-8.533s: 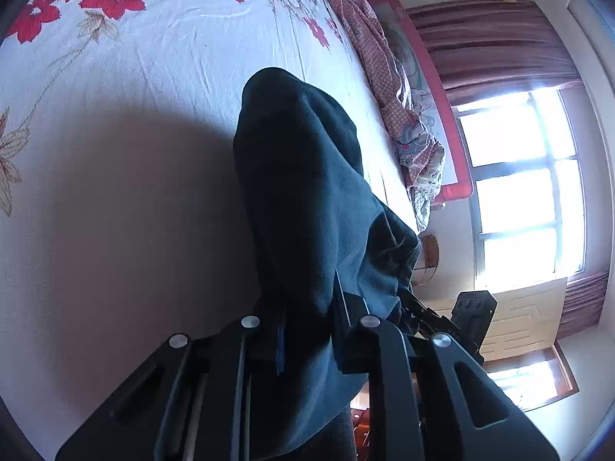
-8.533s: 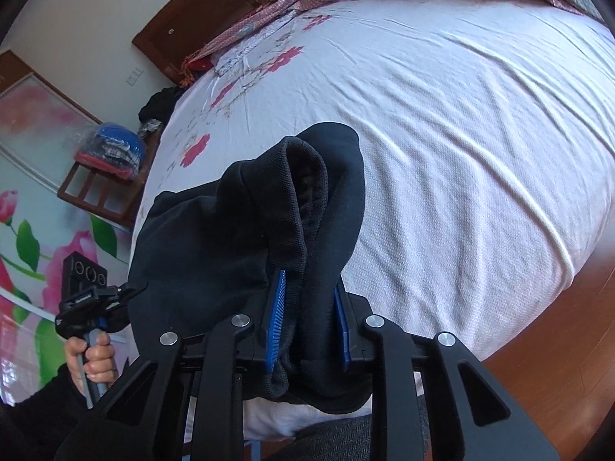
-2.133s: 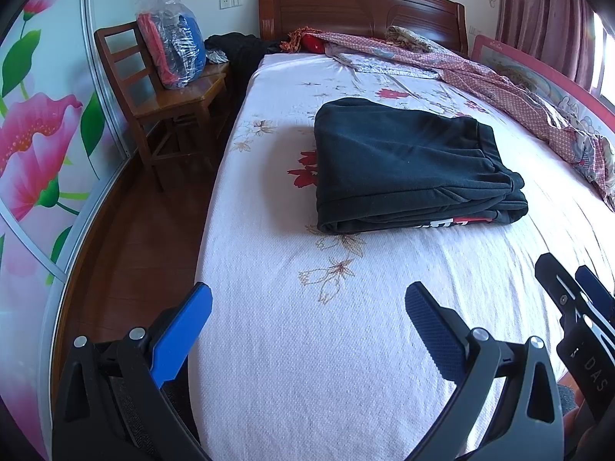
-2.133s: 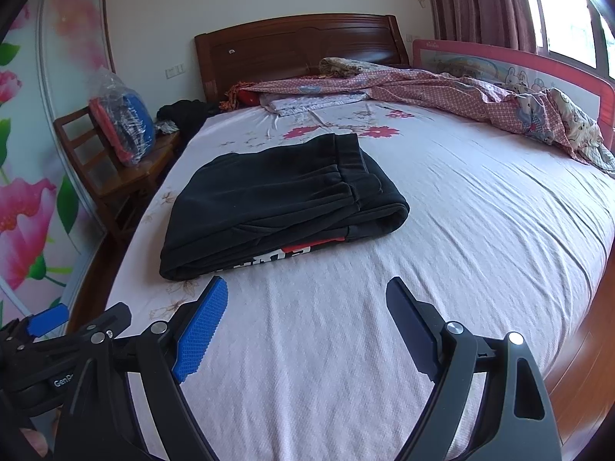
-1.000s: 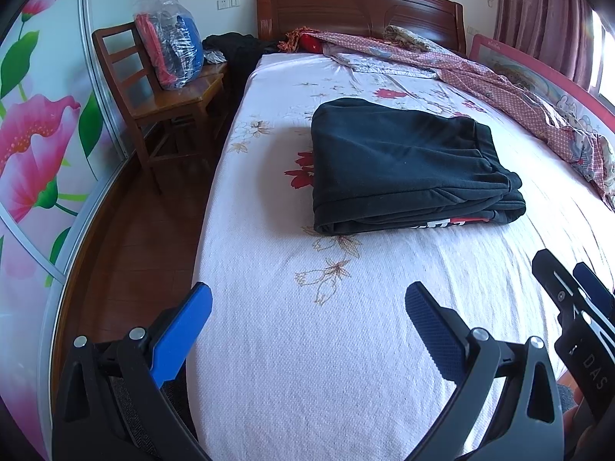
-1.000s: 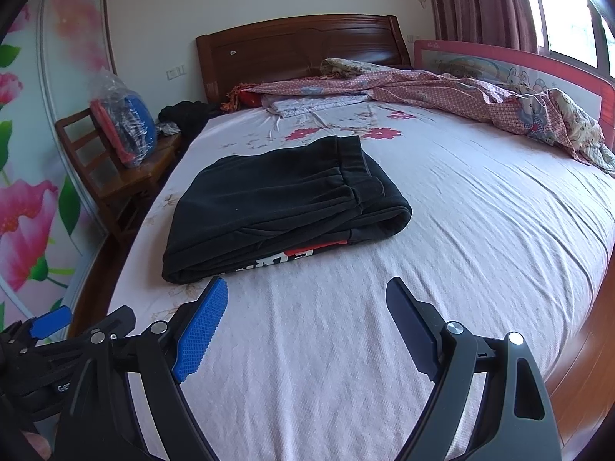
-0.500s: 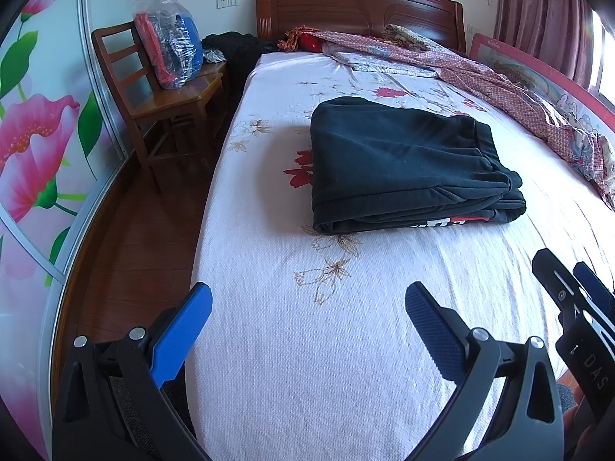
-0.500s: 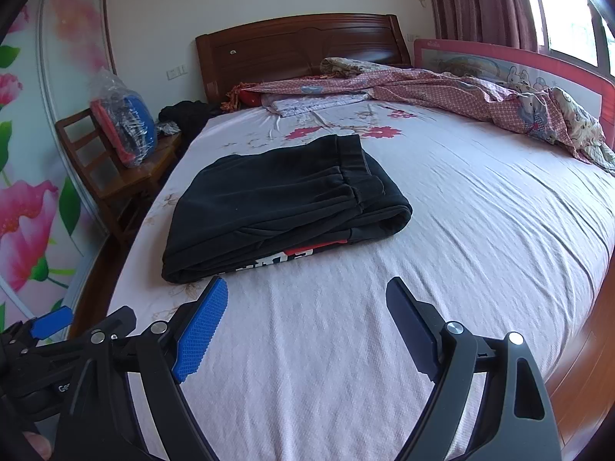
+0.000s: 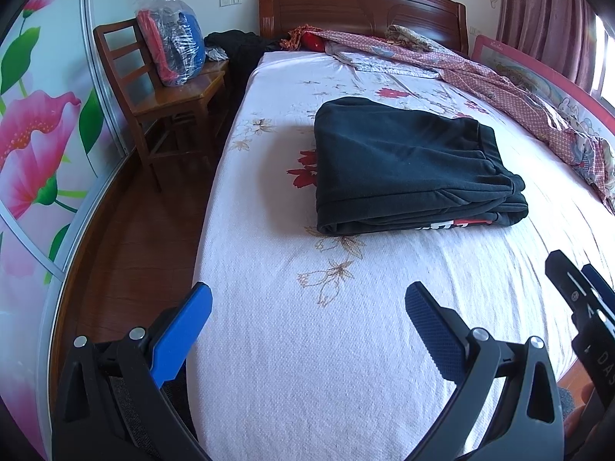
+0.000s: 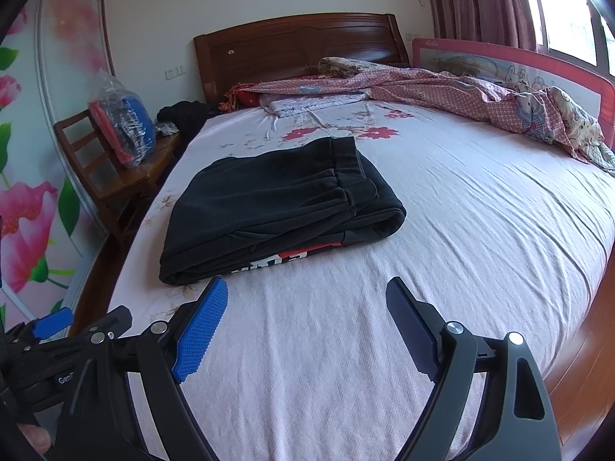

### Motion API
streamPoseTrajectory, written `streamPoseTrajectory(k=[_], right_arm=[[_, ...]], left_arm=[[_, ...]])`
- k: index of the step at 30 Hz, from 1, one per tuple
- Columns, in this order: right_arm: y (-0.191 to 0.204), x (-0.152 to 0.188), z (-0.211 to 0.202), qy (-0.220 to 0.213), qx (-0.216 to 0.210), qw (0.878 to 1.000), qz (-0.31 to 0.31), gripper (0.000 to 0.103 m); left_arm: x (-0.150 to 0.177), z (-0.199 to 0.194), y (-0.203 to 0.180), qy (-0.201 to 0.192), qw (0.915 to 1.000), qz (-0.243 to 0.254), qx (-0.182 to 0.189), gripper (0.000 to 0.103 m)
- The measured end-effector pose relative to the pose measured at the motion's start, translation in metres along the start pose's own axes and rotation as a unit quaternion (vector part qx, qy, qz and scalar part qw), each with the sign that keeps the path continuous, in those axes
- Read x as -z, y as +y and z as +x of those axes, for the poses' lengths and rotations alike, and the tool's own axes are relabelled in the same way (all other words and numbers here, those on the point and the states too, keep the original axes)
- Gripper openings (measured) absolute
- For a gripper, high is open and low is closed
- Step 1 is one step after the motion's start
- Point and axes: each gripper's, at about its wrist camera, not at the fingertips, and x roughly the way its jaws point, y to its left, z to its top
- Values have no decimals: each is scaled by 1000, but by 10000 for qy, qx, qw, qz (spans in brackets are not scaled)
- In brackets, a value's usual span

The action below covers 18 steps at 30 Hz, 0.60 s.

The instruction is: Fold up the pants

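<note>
White floral-sheeted bed [image 9: 346,345] fills both views. Dark folded pants [image 9: 407,169] lie flat on it at twelve o'clock of both tools, well apart from them. Left gripper [image 9: 307,315] and right gripper [image 10: 305,307]: jaws spread wide, nothing between the pads.

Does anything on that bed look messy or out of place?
The folded black pants lie neat on the bed sheet. Only the pink checked blanket looks untidy, crumpled in a heap along the far side by the red bed rail.
</note>
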Motion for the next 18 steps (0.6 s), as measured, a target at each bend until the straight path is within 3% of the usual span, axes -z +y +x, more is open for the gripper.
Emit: streamPoseTrajectory(k=[5,14,18], right_arm=[[-16,-1,2,153,-104,9991,392,84],[-12,3,9,248,-104,9994,237,84],[-11,3,10,275,-102,9994,181,84]], left_arm=[[-9,2,9,-7,9987,-141,494,101],[-16,7,17,-77,9990,-253,356,101],[-20,6,20,-84,9981,-355,493,101]])
